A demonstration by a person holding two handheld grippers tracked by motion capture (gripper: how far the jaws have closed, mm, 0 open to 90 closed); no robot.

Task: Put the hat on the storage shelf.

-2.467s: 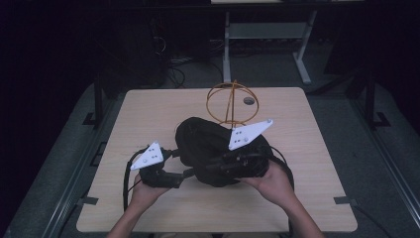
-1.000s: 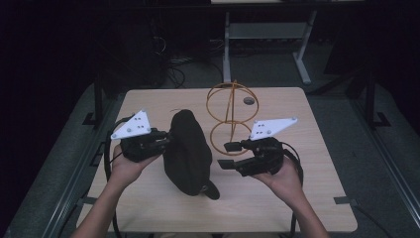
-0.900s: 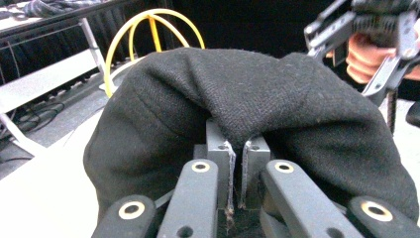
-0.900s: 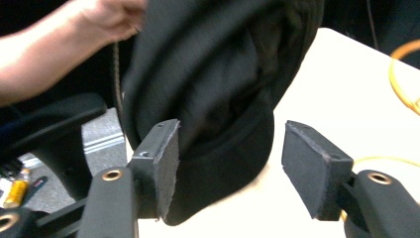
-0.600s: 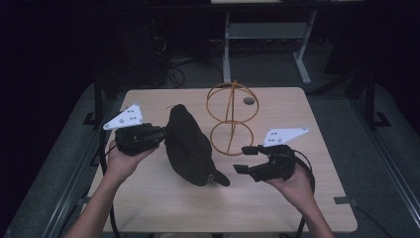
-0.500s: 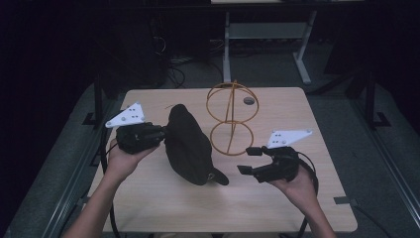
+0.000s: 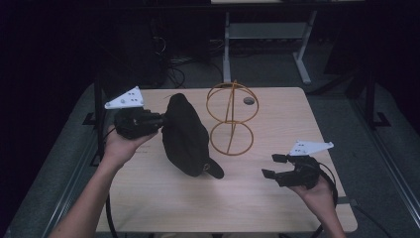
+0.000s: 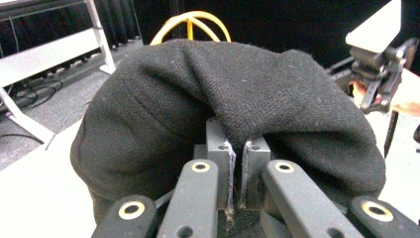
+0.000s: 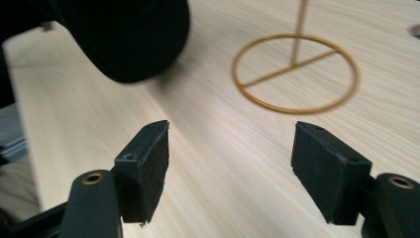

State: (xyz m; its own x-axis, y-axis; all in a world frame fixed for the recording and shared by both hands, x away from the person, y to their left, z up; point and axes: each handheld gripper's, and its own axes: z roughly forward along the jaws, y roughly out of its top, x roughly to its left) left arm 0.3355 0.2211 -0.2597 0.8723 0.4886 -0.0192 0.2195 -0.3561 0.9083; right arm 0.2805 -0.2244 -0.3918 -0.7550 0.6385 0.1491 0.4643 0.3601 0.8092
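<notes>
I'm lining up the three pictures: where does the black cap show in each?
High view: the black cap sits left of centre, pinched at its edge by the left claw.
Left gripper view: it spans the middle, cloth caught between the shut jaws.
Right gripper view: its dark rounded end is at top left.
Shared landmark: the gold wire stand.

One black cap [image 7: 185,136] is over the bench [image 7: 163,208]. One gold wire stand [image 7: 231,119] is there, made of two rings. There are two hand-held grippers, one left hand-held gripper [image 7: 161,119] and one right hand-held gripper [image 7: 271,165]. One small dark disc [image 7: 248,100] lies on the bench.
</notes>
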